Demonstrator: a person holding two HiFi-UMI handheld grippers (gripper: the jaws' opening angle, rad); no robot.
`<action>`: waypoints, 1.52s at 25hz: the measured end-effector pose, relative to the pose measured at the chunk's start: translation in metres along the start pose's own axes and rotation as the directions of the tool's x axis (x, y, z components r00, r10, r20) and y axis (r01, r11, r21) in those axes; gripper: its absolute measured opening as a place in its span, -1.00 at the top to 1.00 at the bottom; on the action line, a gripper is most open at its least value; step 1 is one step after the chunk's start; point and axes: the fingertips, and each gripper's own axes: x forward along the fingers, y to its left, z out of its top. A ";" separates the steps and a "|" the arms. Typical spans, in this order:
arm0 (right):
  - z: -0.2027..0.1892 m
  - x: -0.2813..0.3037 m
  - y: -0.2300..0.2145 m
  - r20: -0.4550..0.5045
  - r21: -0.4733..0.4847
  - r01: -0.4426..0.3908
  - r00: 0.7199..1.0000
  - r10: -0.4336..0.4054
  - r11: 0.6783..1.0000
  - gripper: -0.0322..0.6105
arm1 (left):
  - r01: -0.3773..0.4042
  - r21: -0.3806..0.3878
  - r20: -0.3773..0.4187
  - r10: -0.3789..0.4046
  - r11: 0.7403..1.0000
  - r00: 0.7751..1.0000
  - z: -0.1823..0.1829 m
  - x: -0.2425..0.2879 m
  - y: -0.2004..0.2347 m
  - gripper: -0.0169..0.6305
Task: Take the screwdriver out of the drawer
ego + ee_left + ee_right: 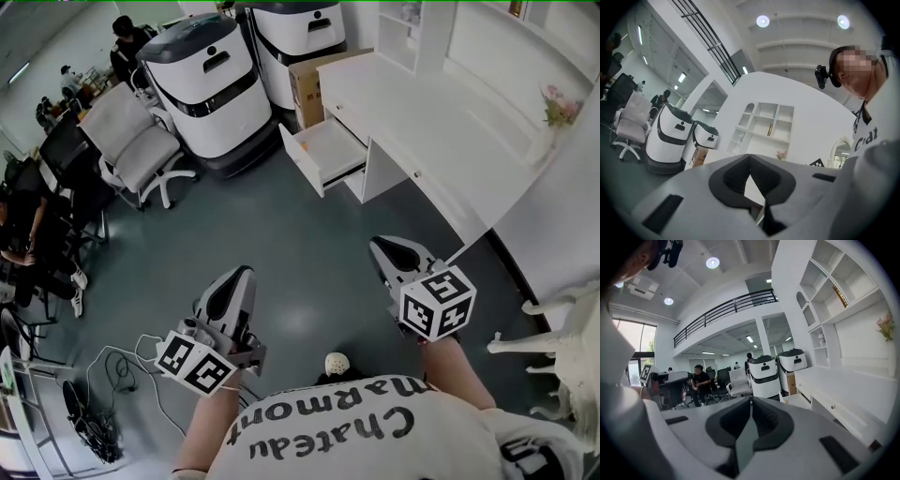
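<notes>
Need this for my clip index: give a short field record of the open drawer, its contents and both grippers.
Drawer: white desk drawer, pulled open, visible inside looks bare
Screwdriver: not seen in any view
Left gripper: jaws together, nothing between them
Right gripper: jaws together, nothing between them
Position: both grippers above grey floor, apart from drawer
Nearby: brown cardboard box beside white desk

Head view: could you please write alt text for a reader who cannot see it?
A person holds the left gripper and the right gripper, both shut and empty, above a grey floor. Ahead, a white desk has one drawer pulled open; no screwdriver shows.
</notes>
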 end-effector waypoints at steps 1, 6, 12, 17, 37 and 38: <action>0.003 0.006 -0.001 -0.002 -0.001 0.002 1.000 -0.002 1.000 0.80 | -0.008 -0.004 -0.002 0.008 1.000 1.000 0.002 0.001 0.007 0.88; 0.021 0.034 -0.002 0.002 -0.015 -0.016 1.000 0.016 1.000 0.80 | -0.065 -0.041 0.024 0.066 0.997 0.998 0.008 0.005 0.041 0.88; 0.027 0.078 0.002 -0.013 -0.010 -0.017 1.000 0.017 1.000 0.80 | -0.096 -0.051 -0.023 0.095 0.994 0.995 0.008 0.012 0.079 0.88; 0.033 0.123 -0.002 -0.038 -0.010 -0.005 0.999 0.005 1.000 0.80 | -0.093 -0.068 -0.028 0.092 0.993 0.995 0.014 0.034 0.129 0.88; 0.156 0.335 -0.021 0.058 0.037 0.076 0.995 -0.078 0.996 0.80 | 0.144 -0.009 -0.027 -0.144 0.990 0.989 0.131 0.187 0.304 0.88; 0.157 0.342 -0.019 0.054 0.036 0.072 0.996 -0.074 0.997 0.80 | 0.145 -0.014 -0.029 -0.145 0.989 0.989 0.132 0.190 0.309 0.88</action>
